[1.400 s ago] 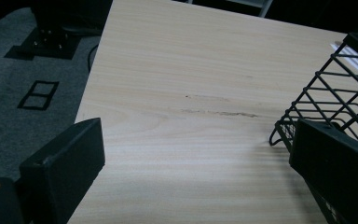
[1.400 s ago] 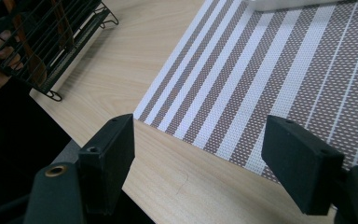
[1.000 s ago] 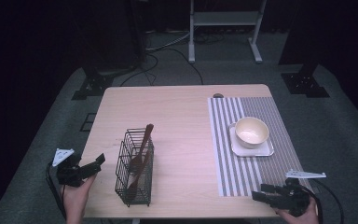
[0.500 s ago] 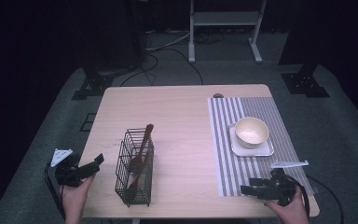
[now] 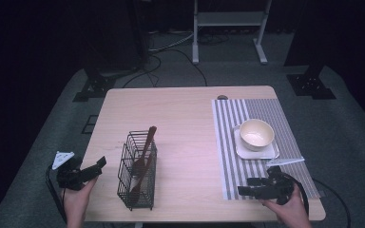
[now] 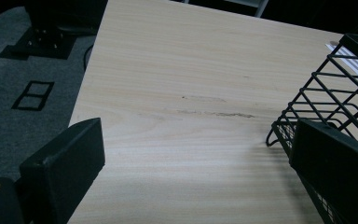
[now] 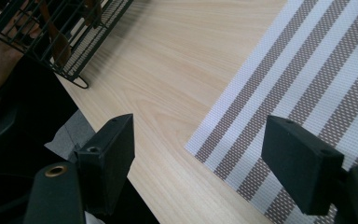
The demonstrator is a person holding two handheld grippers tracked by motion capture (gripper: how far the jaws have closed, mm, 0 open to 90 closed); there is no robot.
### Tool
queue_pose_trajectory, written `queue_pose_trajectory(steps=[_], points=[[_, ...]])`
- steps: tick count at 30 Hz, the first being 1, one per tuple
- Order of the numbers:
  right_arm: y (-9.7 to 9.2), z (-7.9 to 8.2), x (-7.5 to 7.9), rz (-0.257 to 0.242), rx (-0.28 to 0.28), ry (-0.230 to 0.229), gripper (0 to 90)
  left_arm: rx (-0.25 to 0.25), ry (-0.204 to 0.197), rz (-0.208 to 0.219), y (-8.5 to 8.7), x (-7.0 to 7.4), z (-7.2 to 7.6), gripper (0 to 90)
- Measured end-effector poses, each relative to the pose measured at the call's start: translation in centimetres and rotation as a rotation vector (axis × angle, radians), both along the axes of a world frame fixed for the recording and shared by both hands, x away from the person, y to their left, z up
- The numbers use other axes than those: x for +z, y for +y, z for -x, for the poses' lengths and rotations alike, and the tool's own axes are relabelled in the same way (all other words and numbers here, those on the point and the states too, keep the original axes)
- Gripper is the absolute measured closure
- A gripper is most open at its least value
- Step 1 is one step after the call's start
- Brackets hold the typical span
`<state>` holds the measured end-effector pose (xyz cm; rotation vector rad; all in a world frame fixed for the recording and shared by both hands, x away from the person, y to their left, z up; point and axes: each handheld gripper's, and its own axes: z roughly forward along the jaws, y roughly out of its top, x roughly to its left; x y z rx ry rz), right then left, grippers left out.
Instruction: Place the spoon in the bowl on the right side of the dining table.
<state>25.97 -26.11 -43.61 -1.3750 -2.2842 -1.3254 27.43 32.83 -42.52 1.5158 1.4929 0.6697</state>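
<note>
Both grippers gape wide, holding nothing. Right gripper [image 5: 245, 192] hovers at the striped mat [image 5: 228, 142]; left gripper [image 5: 100, 164] faces the wire basket [image 5: 135, 190]. Probably spoons [image 5: 145, 149] inside: approach squarely, jaws straddling one handle.

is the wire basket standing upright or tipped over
Upright. The wire basket stands on its base on the table, open top up, with the wooden utensils leaning inside and poking out above its rim.

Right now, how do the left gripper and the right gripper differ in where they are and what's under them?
The left gripper hangs just off the table's left edge, beside the wire basket; the right gripper sits over the table's near right corner. The left gripper's own view looks onto bare wood, the right gripper's onto the striped placemat's corner. Both are open and empty.
</note>
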Motion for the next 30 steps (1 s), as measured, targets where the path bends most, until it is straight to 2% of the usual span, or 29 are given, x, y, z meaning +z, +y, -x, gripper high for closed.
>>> queue_pose_trajectory(steps=[20,30], points=[[1.9,-0.7,2.4,0.000,0.050,-0.010,24.3,-0.003,-0.005,0.004,0.0,0.1,0.1,2.4],[2.5,-0.8,2.6,0.006,0.061,-0.012,24.3,-0.004,-0.005,0.006,0.0,0.1,0.1,2.4]])
